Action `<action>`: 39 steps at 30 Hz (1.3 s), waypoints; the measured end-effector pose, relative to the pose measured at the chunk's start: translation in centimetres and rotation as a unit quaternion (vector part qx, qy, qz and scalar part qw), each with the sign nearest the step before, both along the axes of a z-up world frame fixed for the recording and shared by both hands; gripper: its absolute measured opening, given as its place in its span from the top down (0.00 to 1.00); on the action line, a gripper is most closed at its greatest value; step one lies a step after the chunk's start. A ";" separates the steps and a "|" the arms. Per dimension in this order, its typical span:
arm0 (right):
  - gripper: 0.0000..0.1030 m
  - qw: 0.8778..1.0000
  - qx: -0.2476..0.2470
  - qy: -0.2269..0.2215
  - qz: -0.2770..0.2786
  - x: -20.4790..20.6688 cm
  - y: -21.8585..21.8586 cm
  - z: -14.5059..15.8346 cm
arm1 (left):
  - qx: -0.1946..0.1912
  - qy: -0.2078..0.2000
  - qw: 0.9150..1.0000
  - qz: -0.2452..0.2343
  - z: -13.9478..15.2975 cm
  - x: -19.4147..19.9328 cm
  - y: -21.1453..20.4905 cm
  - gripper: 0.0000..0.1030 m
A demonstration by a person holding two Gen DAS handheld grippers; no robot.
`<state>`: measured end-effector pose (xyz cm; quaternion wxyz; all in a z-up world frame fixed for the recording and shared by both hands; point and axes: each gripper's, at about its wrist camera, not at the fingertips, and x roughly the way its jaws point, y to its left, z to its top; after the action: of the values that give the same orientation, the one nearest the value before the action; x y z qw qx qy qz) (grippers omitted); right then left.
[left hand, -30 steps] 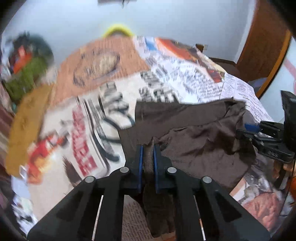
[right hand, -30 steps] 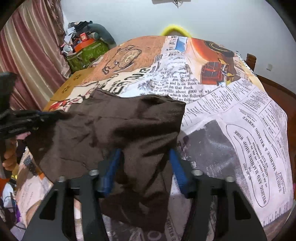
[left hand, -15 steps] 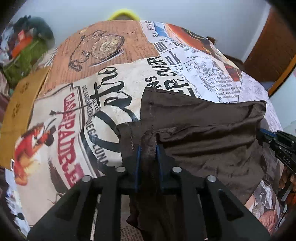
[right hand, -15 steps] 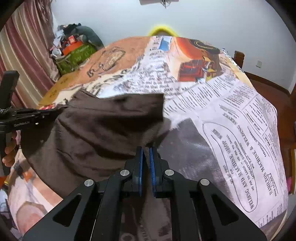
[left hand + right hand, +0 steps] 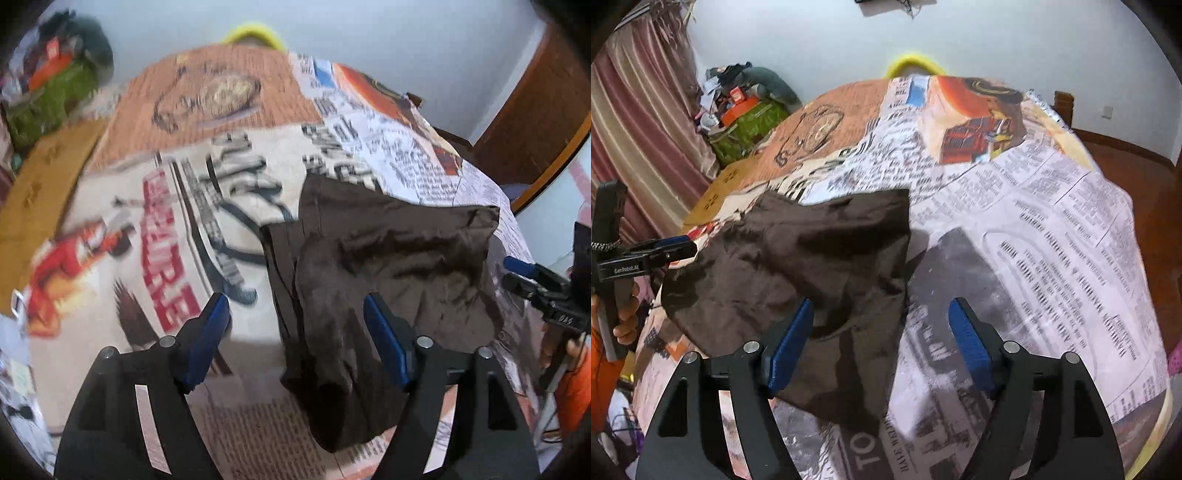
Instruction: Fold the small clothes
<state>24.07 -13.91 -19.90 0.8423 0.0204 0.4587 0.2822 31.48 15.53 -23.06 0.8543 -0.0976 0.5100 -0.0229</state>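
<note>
**Both grippers let go of the brown garment**

The left gripper (image 5: 297, 317) has just been opening and its blue pads (image 5: 207, 336) now stand spread — the left pad over bare printed cloth, the right pad at the near edge of the brown garment (image 5: 388, 266), pressing on nothing. The right gripper (image 5: 881, 328) has likewise just been opening; its jaws are wide apart, the left pad over the garment's near corner, the right pad over the newsprint-patterned sheet (image 5: 1052, 258), and no fabric is pinched between them.

The garment lies crumpled on the sheet between the two tools, its near end hanging toward the edge of the surface, its far edge folded flat in a straight line. Seen from the right wrist, the left tool is at the far left, gripped by a hand (image 5: 626, 314) next to an orange sleeve.

Beyond — a green bundle (image 5: 746, 125) with an orange lid, a striped curtain (image 5: 639, 140), a pale wall and a yellow rim (image 5: 914, 61) at the far edge.
</note>
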 end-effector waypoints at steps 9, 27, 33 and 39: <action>0.29 1.000 -0.017 0.017 0.013 1.7 1.7 -2.0 | -0.052 0.044 0.998 -0.008 -3.4 2.3 -0.4 0.28; 0.43 0.998 -0.012 -0.013 0.055 4.3 5.0 -2.7 | -0.109 0.021 0.993 -0.035 -3.8 5.3 -0.2 0.73; 0.80 0.997 -0.011 0.002 0.071 3.6 6.1 -2.3 | -0.073 0.007 0.997 -0.035 -2.4 4.2 -1.5 0.79; 0.87 0.998 0.003 -0.014 0.069 2.2 6.4 0.5 | -0.050 -0.046 0.997 -0.038 2.3 0.8 -1.3 0.84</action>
<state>26.24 -7.55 -19.39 0.8271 -0.0126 0.4463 0.3415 32.29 14.24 -20.79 0.8695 -0.1201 0.4714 -0.0854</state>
